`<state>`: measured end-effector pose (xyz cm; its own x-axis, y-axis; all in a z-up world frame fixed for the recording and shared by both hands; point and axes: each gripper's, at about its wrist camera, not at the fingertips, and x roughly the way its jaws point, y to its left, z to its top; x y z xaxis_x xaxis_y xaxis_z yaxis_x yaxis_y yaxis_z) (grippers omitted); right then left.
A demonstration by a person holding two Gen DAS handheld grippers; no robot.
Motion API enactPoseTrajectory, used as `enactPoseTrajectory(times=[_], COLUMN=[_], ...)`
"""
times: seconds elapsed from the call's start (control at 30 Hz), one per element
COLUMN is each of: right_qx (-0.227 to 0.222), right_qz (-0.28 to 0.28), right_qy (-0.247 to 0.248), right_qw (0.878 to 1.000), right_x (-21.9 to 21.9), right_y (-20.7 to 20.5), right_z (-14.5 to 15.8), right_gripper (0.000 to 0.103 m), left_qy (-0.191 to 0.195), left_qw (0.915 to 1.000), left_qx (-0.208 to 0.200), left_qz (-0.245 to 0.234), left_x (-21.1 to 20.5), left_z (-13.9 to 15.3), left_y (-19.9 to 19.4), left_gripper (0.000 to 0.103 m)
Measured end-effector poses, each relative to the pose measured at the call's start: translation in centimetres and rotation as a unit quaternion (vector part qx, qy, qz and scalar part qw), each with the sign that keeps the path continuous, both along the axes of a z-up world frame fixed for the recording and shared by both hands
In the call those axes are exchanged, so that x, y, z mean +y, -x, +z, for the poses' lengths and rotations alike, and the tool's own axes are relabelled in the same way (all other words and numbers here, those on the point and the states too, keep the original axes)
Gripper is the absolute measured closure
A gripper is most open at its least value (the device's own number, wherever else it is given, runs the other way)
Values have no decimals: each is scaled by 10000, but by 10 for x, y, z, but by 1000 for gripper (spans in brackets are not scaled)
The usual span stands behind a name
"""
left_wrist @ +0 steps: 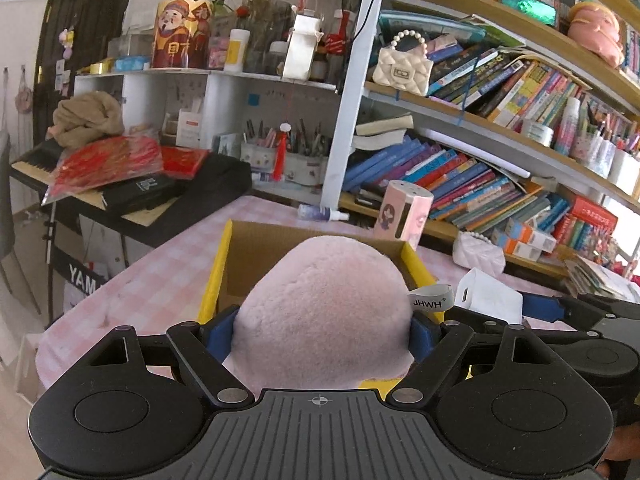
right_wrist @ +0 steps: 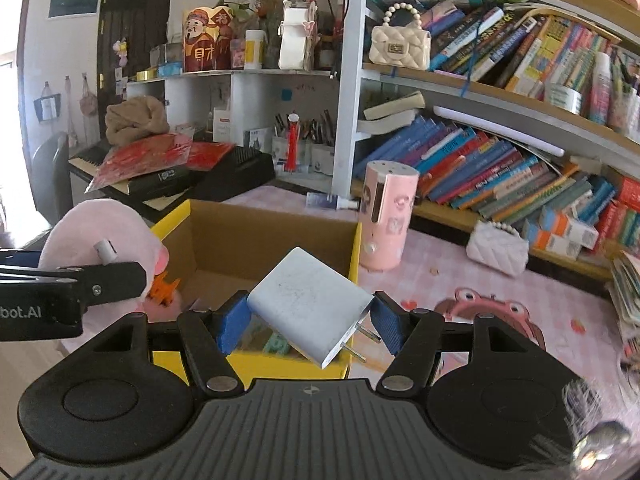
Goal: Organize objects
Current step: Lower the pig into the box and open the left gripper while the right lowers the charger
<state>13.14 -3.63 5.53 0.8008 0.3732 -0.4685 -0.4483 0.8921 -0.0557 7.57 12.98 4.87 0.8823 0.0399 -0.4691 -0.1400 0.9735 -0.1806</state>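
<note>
- Currently both loads are carried at the box, so the step looks like the drop-off, release not yet done.
- Left hand-held gripper (left_wrist: 322, 330): blue pads pressed into both sides of a round pink plush toy (left_wrist: 324, 312), soft short fleece, white sewn loop tag at its side; it hangs just above the near-left edge of the open cardboard box with yellow rim (left_wrist: 218, 268).
- Right hand-held gripper (right_wrist: 306, 316): pads clamp a white rectangular plastic wall charger (right_wrist: 308, 304), smooth, scuffed, two metal prongs pointing right, tilted over the box's near-right part.
- Box: rigid brown corrugated walls; something lies inside, hard to make out.
- Next, probably: lower each load past the rim, then spread the pads; plush will spring back, charger may tumble.
- Pink-and-white checked cloth-covered table (left_wrist: 160, 276) carries the box.
</note>
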Motion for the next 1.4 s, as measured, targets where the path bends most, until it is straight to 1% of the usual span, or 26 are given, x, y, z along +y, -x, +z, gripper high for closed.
enactPoseTrajectory(times=[0.3,0.57,0.63,0.67,0.7,0.77,0.87,1.13,1.2,1.3,1.4], right_qx=[112,278,285,276,260,157,141,500,541,491,512], right_qz=[239,609,725,786,833,936,1095,1414,1517,1605,1619], right_qy=[143,553,688,751,824,980,1115,1495,1591,1759,1759], right_qw=[9995,9962,9946,9937,9928,9907,9876,9773,9740,9700,9697], right_x=[8,23,28,30,33,37,43,58,61,66,66], right_y=[-49,-78,-82,-84,-86,-88,-95,-106,-105,-102,-102], right_z=[-10,-28,-33,-34,-36,-38,-40,-55,-59,-62,-62], right_gripper=[40,40,40,40,40,39,39,39,39,39,39], left_qy=[-127,-191,-216,-221,-220,-208,-240,-179,-154,-107,-117], left_qw=[9998,9990,9987,9985,9983,9980,9971,9960,9958,9958,9959], left_qx=[136,373,442,477,506,570,699,858,883,883,872], left_qz=[118,161,156,161,161,155,163,188,210,210,191], left_x=[-1,-1,-1,-1,0,0,-1,3,4,5,4], left_z=[-6,-17,-20,-21,-23,-26,-32,-42,-43,-43,-43], left_y=[-39,-65,-71,-74,-76,-82,-88,-93,-92,-92,-91], left_gripper=[19,21,24,29,31,31,31,31,31,31,31])
